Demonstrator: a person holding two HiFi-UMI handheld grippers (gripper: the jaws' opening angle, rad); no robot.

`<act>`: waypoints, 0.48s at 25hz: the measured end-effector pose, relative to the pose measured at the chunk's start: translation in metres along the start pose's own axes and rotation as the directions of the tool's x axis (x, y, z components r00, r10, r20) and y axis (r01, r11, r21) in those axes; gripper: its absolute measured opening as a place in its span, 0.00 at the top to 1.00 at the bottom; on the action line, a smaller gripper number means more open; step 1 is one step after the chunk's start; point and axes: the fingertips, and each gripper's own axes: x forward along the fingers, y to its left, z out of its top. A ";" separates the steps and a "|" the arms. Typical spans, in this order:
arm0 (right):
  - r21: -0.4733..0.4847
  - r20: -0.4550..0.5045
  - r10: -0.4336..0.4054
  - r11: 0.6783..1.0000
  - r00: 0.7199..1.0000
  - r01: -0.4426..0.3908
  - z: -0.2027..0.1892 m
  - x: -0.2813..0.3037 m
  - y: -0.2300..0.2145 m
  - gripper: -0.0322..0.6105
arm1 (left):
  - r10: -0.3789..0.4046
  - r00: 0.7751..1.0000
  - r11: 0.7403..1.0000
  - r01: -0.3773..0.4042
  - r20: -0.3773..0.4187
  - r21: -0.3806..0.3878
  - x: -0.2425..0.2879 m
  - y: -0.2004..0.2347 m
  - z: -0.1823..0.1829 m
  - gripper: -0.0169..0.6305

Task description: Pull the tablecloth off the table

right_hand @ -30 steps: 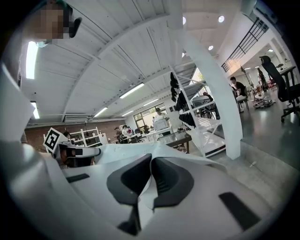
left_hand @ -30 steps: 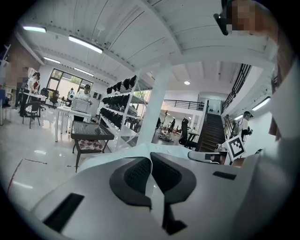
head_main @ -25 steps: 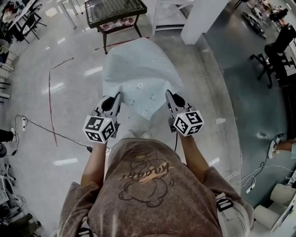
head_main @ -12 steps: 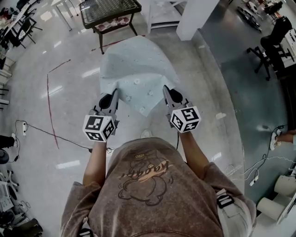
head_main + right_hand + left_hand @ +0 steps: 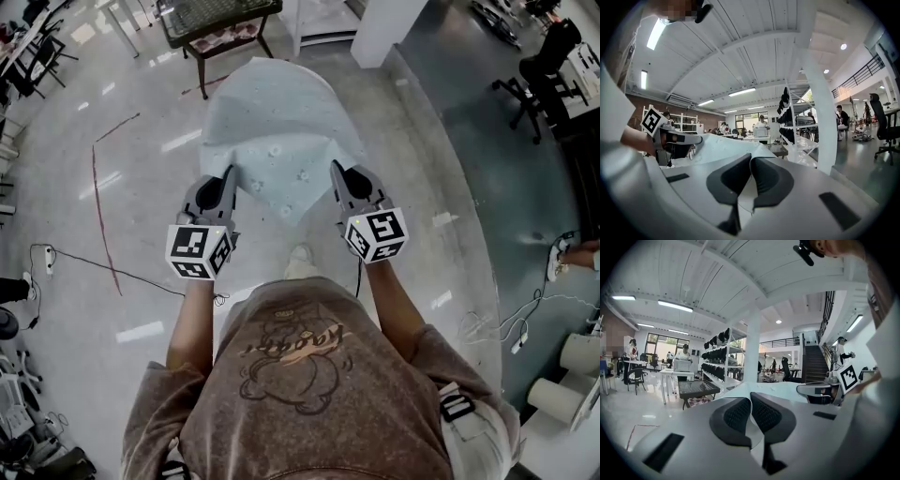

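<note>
The pale blue tablecloth [image 5: 277,131] is off the dark table [image 5: 211,14] and stretches from both grippers down toward the floor in the head view. My left gripper [image 5: 228,173] is shut on the cloth's near left edge. My right gripper [image 5: 336,171] is shut on the near right edge. In the left gripper view the cloth [image 5: 783,389] runs out from between the closed jaws of the left gripper [image 5: 750,397], with the table [image 5: 696,388] beyond. In the right gripper view a fold of cloth [image 5: 722,147] is pinched by the right gripper [image 5: 751,161].
A white pillar [image 5: 389,28] and a white shelf unit [image 5: 319,19] stand beside the table. Office chairs [image 5: 539,70] are at the far right. A cable [image 5: 84,262] and a red floor line [image 5: 94,187] lie to the left. The person's shoe [image 5: 298,261] is under the cloth's near corner.
Both grippers have drawn back from the table with the cloth held between them. The table has slid toward the top edge of the head view, and the cloth trails farther from it.
</note>
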 end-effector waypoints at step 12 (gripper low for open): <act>-0.014 0.031 -0.055 0.998 0.998 0.056 0.011 -0.048 0.054 0.94 | -0.073 0.997 0.997 0.073 0.033 0.003 -0.064 -0.012 0.006 0.94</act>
